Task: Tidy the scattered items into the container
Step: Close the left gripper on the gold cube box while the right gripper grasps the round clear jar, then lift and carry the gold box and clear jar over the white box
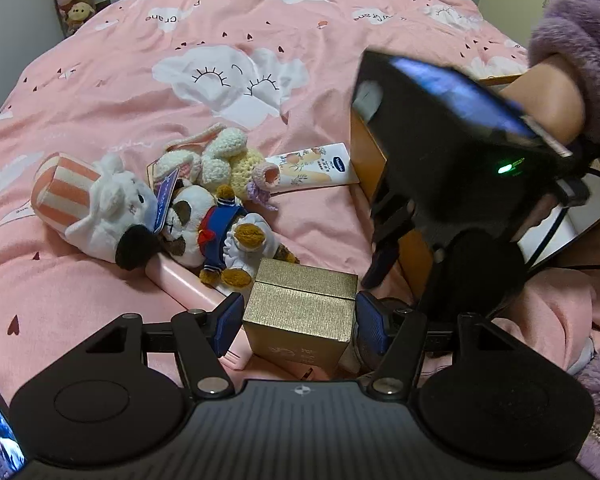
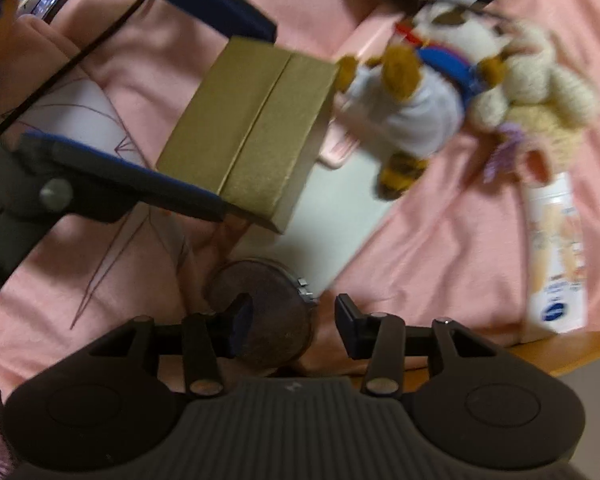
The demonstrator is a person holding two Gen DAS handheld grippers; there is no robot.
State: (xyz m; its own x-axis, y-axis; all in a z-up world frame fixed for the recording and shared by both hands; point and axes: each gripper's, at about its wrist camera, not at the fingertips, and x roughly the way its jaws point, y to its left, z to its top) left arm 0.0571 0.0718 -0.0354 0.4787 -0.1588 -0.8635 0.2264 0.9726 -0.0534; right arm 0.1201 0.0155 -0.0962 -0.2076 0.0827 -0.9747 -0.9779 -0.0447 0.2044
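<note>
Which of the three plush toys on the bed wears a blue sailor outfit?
The brown-and-white plush in the middle, with a red bow; the striped-hat plush and crocheted rabbit beside it wear no blue.

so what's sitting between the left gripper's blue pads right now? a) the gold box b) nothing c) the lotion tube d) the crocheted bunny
a: the gold box sits clamped between the left gripper pads, while the lotion tube and crocheted bunny lie apart on the pink bedspread.
</note>
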